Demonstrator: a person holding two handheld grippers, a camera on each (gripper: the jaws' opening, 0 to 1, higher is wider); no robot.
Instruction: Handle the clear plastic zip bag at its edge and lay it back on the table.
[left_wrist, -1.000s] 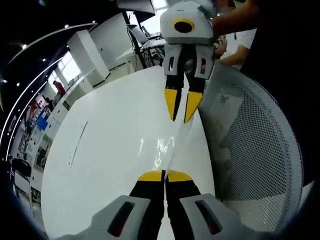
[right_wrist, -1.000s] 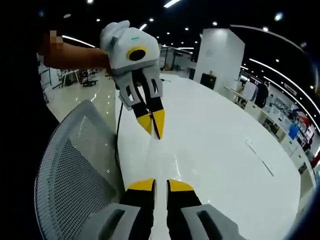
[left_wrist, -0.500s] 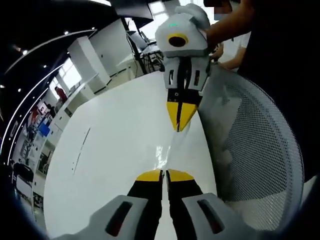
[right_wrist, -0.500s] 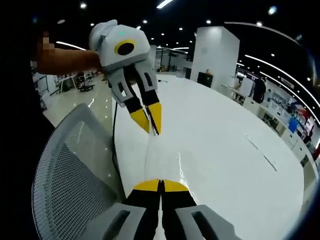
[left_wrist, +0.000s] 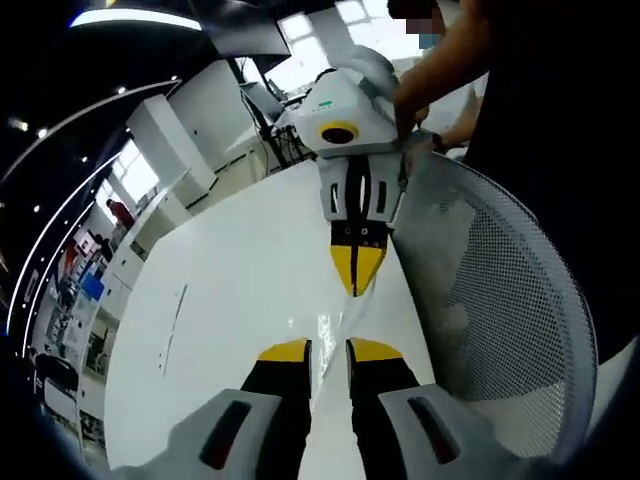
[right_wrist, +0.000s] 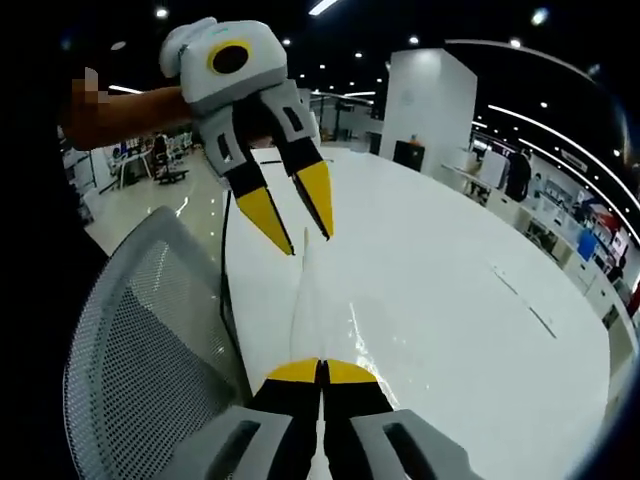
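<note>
Now you have one clear zip bag (right_wrist: 322, 310) stretched above the white table (right_wrist: 450, 300), beside one mesh chair (right_wrist: 140, 330). Your right gripper (right_wrist: 322, 372) pinches its near edge, jaws closed tight. Your left gripper (right_wrist: 295, 220) hangs off it, jaws spread apart.

White mesh chair back (left_wrist: 500, 300) at right edge of left gripper view, close against the table side; same chair back (right_wrist: 140, 330) at lower left of right gripper view. Background: white square pillar (right_wrist: 430, 110), rows of small ceiling lights (right_wrist: 415, 40) on a dark ceiling, bright windows (left_wrist: 135, 165). A person in red (left_wrist: 120, 212) stands far off near the windows.
</note>
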